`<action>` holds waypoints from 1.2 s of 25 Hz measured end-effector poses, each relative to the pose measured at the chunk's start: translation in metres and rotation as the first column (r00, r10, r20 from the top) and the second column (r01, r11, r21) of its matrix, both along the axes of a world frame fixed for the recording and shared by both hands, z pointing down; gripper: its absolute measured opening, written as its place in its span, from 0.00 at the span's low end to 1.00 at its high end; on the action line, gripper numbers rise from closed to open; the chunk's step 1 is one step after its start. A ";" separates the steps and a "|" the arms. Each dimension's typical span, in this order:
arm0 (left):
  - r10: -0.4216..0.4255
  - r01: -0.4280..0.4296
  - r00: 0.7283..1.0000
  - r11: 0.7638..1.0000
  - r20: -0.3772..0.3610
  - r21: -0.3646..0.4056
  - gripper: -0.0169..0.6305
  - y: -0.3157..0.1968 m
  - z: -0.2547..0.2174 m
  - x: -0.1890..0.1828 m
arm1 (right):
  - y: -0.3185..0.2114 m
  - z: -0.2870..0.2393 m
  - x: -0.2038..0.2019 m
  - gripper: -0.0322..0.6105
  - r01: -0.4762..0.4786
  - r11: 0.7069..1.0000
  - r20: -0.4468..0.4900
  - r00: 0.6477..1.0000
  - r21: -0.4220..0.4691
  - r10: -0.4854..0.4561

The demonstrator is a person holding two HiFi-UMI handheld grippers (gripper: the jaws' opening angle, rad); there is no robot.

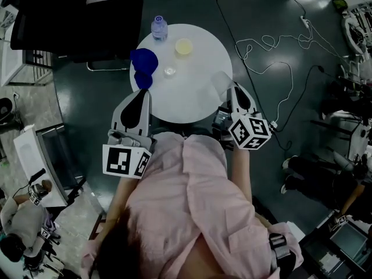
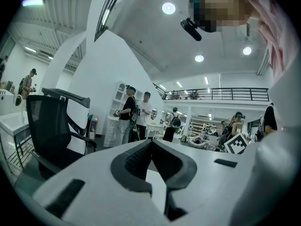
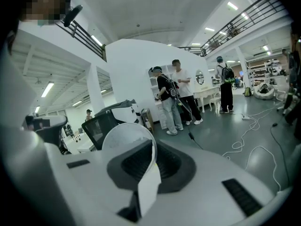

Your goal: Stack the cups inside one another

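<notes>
My right gripper (image 1: 233, 93) is shut on the wall of a clear plastic cup (image 1: 220, 83), held over the right edge of the round white table (image 1: 203, 100). In the right gripper view the clear cup (image 3: 123, 136) rises above the pinching jaws of the right gripper (image 3: 152, 149). Two blue cups, a large blue cup (image 1: 143, 59) and a small blue cup (image 1: 143, 79), stand at the table's left edge. Just in front of the small one is my left gripper (image 1: 141, 95). In its own view the left gripper (image 2: 151, 143) has its jaws together and no cup shows. A yellowish cup (image 1: 183, 46) and a small clear cup (image 1: 170, 71) stand mid-table.
A water bottle (image 1: 159, 28) stands at the table's far edge. A black office chair (image 1: 81, 22) is beyond the table on the left, and cables (image 1: 273, 68) trail over the dark floor on the right. Several people (image 3: 176, 98) stand in the room behind.
</notes>
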State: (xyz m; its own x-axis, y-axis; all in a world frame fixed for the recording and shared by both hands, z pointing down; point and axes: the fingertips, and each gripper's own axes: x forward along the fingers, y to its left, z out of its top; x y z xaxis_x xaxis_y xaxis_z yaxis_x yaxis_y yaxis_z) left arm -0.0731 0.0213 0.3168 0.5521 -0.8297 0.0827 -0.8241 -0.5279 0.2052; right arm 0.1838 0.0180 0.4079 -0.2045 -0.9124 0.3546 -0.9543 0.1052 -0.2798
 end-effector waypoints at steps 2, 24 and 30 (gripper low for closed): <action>0.004 -0.004 1.000 1.000 -0.001 0.001 0.05 -0.002 -0.001 0.001 | 0.000 -0.003 0.002 0.11 -0.007 1.000 0.001 1.000 0.002 0.007; 0.024 -0.024 1.000 1.000 0.000 -0.001 0.05 -0.019 0.002 -0.003 | -0.010 -0.007 0.001 0.11 -0.030 1.000 -0.007 1.000 0.003 0.030; 0.035 -0.034 0.999 0.999 0.005 -0.005 0.05 -0.028 0.008 -0.005 | -0.019 -0.002 -0.004 0.11 -0.019 1.000 -0.016 1.000 -0.008 0.018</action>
State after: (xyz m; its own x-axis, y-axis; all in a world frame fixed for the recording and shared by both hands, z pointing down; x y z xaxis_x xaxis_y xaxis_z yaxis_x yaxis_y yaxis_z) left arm -0.0777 -0.0063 0.3246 0.5799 -0.8097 0.0895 -0.8065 -0.5551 0.2036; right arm 0.1797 -0.0015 0.4056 -0.1820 -0.9129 0.3653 -0.9603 0.0852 -0.2655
